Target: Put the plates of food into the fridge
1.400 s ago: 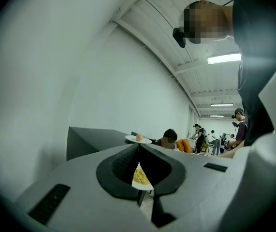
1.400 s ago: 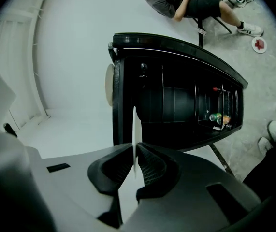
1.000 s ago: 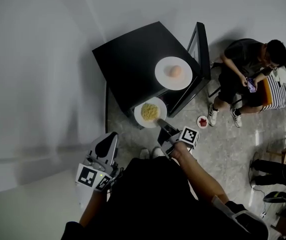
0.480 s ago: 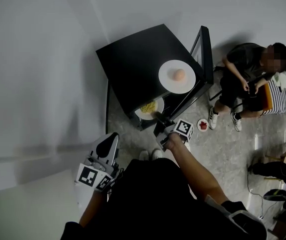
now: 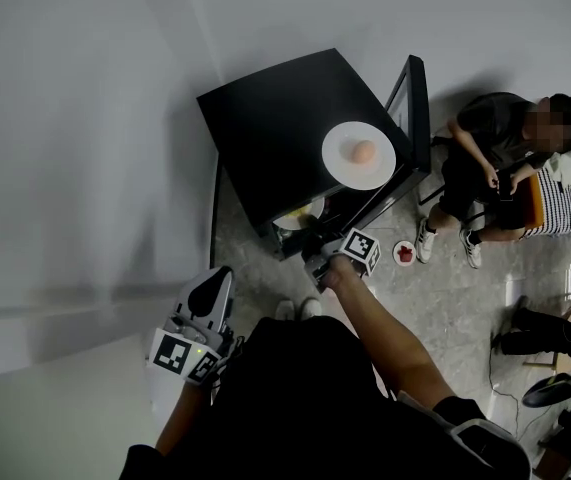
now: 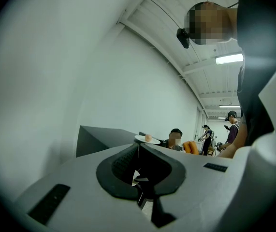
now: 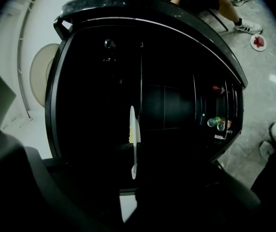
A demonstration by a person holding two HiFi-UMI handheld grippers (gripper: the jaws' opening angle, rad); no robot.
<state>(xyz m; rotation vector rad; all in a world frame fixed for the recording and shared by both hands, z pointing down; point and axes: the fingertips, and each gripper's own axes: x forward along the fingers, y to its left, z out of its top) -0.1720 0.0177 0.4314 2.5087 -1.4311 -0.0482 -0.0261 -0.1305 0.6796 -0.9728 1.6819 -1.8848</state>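
Observation:
The black mini fridge (image 5: 275, 118) stands with its door (image 5: 412, 118) swung open to the right. My right gripper (image 5: 317, 251) holds a white plate of yellow noodles (image 5: 300, 213) by the rim, and the plate is half inside the fridge. Seen edge-on in the right gripper view, the noodle plate (image 7: 134, 129) sits between the jaws of the right gripper (image 7: 134, 166), which are closing on it. A second white plate with a round pinkish food item (image 5: 359, 154) rests on the fridge top. My left gripper (image 5: 215, 290) hangs low at the left, shut and holding nothing.
A small plate of red food (image 5: 404, 252) lies on the floor by the open door. A seated person (image 5: 495, 158) is just right of the fridge. Cans (image 7: 217, 123) stand in the door shelf. A pale wall runs behind and left of the fridge.
My right gripper has moved forward and carried the noodle plate from in front of the fridge into its dark opening. The left gripper has stayed put.

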